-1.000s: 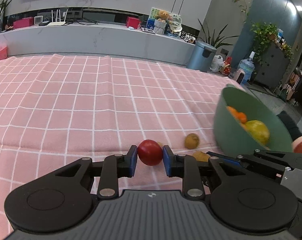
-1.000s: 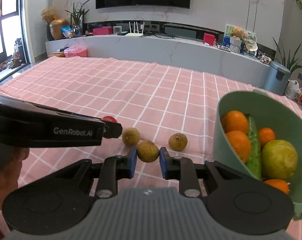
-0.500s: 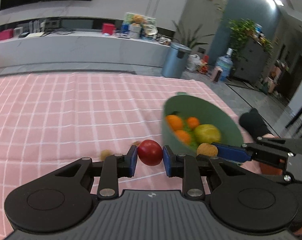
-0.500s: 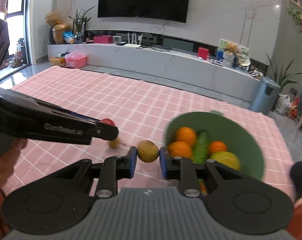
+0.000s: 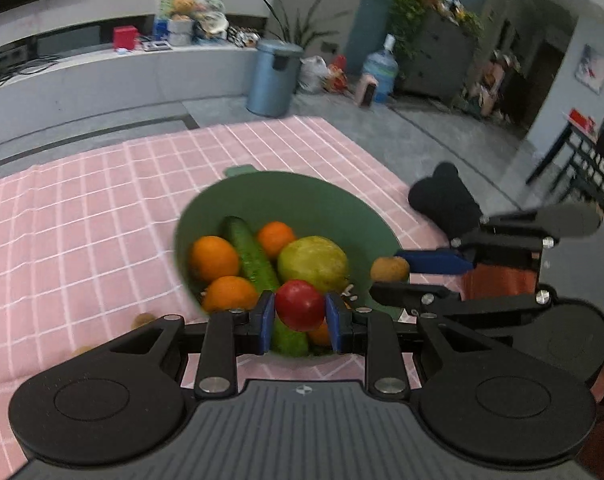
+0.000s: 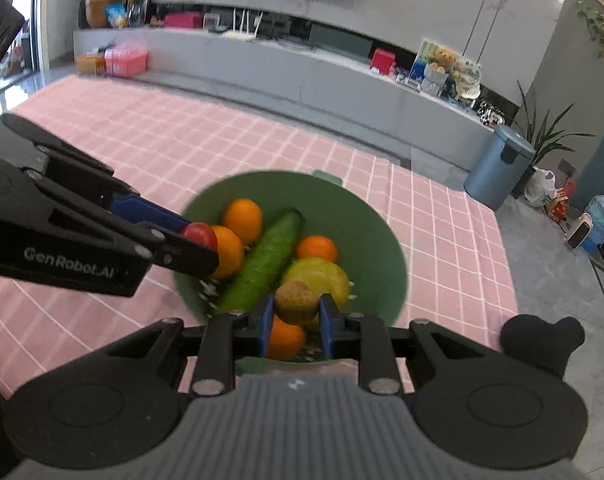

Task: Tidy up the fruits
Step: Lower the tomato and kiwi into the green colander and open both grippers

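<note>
Pinching a small red fruit (image 5: 299,305), the left gripper (image 5: 299,316) hangs over the near rim of the green bowl (image 5: 302,196), jaws pressed on both sides of it. Right gripper (image 6: 293,322) jaws clamp a small brown fruit (image 6: 296,303) above the same bowl's near right part. Bowl sits on the pink checked tablecloth (image 5: 81,220) near the table's right edge, holding oranges (image 6: 243,220), a cucumber (image 6: 267,260) and a yellow-green fruit (image 5: 313,262). Two small brown fruits (image 5: 143,320) lie on the cloth left of the bowl.
</note>
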Demonstrator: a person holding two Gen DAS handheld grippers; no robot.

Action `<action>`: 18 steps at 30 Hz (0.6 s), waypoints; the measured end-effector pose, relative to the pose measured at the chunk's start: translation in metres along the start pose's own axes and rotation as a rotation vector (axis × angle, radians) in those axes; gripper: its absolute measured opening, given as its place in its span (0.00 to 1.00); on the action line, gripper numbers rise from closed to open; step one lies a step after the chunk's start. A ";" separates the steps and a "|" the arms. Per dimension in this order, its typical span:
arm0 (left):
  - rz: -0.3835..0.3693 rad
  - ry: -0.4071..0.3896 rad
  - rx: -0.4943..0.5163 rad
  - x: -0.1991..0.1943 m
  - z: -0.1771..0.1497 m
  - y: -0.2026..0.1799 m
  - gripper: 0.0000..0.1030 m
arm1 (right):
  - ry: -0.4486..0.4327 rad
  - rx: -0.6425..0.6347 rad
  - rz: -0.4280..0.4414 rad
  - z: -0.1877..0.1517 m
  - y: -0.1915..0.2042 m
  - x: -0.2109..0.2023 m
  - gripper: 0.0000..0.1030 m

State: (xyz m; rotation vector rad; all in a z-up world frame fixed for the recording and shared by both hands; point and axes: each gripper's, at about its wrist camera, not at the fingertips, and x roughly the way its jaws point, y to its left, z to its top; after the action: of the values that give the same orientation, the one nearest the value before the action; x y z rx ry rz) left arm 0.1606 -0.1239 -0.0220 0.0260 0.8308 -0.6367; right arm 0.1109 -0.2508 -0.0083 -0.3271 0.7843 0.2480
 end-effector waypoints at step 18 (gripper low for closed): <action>0.033 0.121 0.110 0.056 0.000 -0.014 0.29 | 0.166 -0.103 0.051 0.000 -0.016 0.048 0.19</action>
State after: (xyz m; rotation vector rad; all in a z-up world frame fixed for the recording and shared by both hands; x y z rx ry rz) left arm 0.1810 -0.1638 -0.0579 0.1794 0.9095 -0.6536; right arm 0.1487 -0.2610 -0.0402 -0.4290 0.9464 0.3123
